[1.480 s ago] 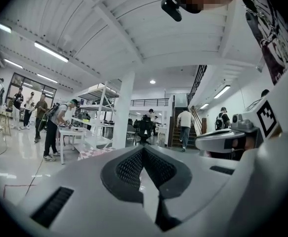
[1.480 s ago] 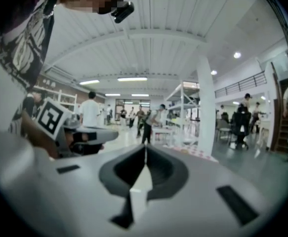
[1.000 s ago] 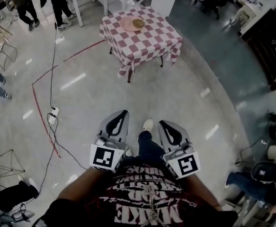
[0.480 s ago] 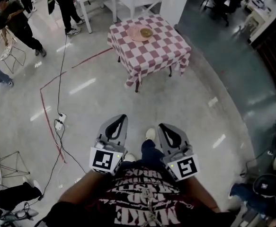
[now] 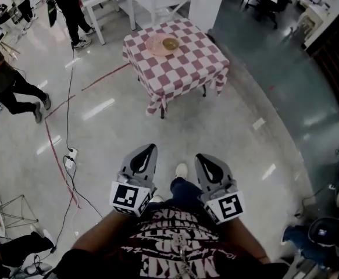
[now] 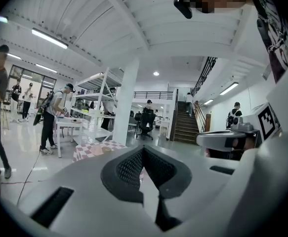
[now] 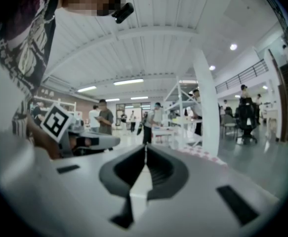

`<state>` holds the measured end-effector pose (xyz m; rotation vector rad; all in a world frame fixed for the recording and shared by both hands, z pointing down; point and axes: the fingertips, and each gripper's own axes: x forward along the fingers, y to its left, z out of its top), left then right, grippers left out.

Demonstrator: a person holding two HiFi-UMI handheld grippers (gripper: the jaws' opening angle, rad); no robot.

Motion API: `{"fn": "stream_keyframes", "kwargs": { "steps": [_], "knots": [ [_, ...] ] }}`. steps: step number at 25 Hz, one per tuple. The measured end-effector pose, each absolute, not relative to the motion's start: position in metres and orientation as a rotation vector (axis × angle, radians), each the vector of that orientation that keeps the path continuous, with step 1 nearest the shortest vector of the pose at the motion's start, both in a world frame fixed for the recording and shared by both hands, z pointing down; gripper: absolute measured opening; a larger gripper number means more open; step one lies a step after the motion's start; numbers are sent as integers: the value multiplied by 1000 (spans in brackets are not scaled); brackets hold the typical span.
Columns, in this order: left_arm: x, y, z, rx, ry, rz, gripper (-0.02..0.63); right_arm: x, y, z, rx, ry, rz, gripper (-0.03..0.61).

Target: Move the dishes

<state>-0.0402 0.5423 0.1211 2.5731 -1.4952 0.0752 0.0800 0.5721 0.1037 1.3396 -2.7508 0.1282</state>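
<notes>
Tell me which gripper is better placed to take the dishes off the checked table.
Left, narrowly. The plate and bowl on the table lie far ahead, more in line with the left gripper than the right gripper. Both are shut, empty, out of reach.

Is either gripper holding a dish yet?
No: the left gripper and right gripper are both shut and empty, and the pink plate with its bowl sits on the checkered table ahead.

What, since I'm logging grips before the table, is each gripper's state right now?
Left gripper: shut, holding nothing.
Right gripper: shut, holding nothing.
</notes>
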Motion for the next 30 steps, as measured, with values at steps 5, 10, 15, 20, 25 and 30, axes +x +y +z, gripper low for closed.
{"fn": "stream_keyframes", "kwargs": {
  "steps": [5, 10, 15, 20, 25, 30],
  "knots": [
    [-24, 512, 117, 2578, -1492, 110, 26, 92, 538, 97, 1306, -2769, 130, 35],
    [-19, 477, 105, 2559, -1552, 93, 26, 102, 500, 89, 1268, -2799, 135, 34],
    [-10, 446, 107, 2512, -1595, 113, 26, 109, 468, 95, 1188, -2828, 175, 35],
    [0, 413, 100, 2489, -1647, 128, 26, 113, 434, 94, 1099, -2866, 209, 35],
    [3, 394, 97, 2441, -1727, 115, 26, 120, 405, 98, 1026, -2891, 216, 35],
    [-5, 386, 97, 2402, -1789, 114, 26, 129, 381, 87, 1111, -2906, 174, 35]
  ]
}}
